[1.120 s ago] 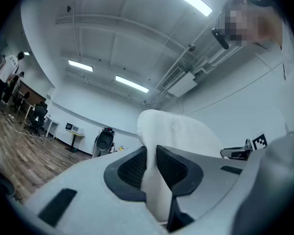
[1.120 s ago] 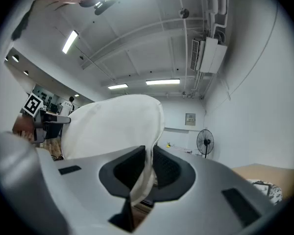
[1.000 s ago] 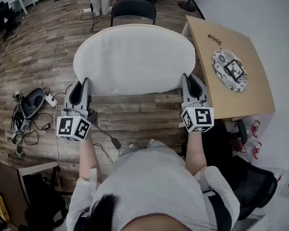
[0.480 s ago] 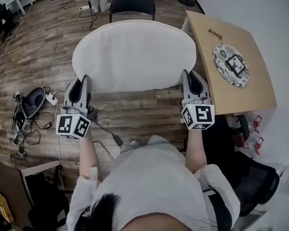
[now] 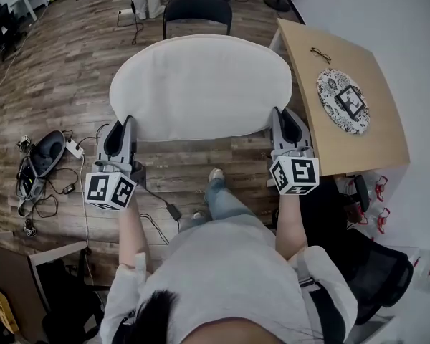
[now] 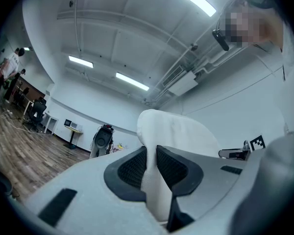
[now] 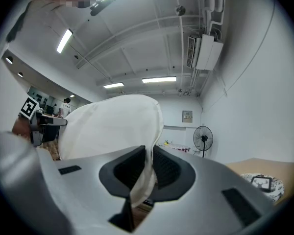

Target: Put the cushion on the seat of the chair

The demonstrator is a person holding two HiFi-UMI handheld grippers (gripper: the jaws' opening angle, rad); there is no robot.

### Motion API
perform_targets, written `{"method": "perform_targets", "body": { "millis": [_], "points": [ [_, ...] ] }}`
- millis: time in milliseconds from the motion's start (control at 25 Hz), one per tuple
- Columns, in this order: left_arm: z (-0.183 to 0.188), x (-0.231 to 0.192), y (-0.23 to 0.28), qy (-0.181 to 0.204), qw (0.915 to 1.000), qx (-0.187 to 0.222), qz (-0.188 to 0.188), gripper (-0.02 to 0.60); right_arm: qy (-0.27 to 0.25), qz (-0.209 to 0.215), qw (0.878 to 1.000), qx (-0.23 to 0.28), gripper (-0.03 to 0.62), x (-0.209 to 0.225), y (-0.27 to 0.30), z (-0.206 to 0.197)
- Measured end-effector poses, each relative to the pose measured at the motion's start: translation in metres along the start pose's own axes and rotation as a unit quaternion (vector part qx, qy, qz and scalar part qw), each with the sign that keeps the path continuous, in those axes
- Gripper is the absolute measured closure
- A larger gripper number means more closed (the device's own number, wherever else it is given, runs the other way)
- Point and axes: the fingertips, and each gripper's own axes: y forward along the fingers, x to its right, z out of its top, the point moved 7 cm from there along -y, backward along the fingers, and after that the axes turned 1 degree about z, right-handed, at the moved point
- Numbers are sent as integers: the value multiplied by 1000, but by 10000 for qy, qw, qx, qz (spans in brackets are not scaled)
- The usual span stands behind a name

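I've got the cushion by its near edge w/ L gripper & R gripper, both sets of jaws clamped narrow on the fabric. The chair is just beyond it.

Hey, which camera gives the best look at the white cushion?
The head view: the whole oval cushion shows, held between the left tongs and right tongs. Each gripper view shows only one near edge, pinched in its tongs.
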Motion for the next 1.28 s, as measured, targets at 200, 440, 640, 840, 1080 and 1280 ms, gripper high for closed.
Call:
{"method": "perform_targets", "body": {
  "millis": [200, 440, 640, 840, 1080, 1280],
  "points": [
    [-3, -9, 17, 6, 10000, -19, 58, 520, 29, 49, 10000, -27, 556, 5, 25, -6],
    [-7, -27, 50, 3, 9999, -67, 139, 520, 60, 126, 9999, -33, 556, 15, 68, -12],
    [-12, -36, 95, 45, 9998, -87, 172, 520, 96, 155, 9998, -32, 556, 39, 112, -18],
    [-17, -43, 142, 50, 9996, -116, 247, 520, 143, 204, 9997, -31, 556, 66, 158, -24],
    [-23, -51, 196, 91, 9994, -128, 313, 520, 178, 275, 9995, 10, 556, 96, 209, -30],
    [-27, -52, 232, 109, 9993, -37, 350, 520, 174, 304, 9994, 69, 556, 117, 239, -32]
  ]
}}
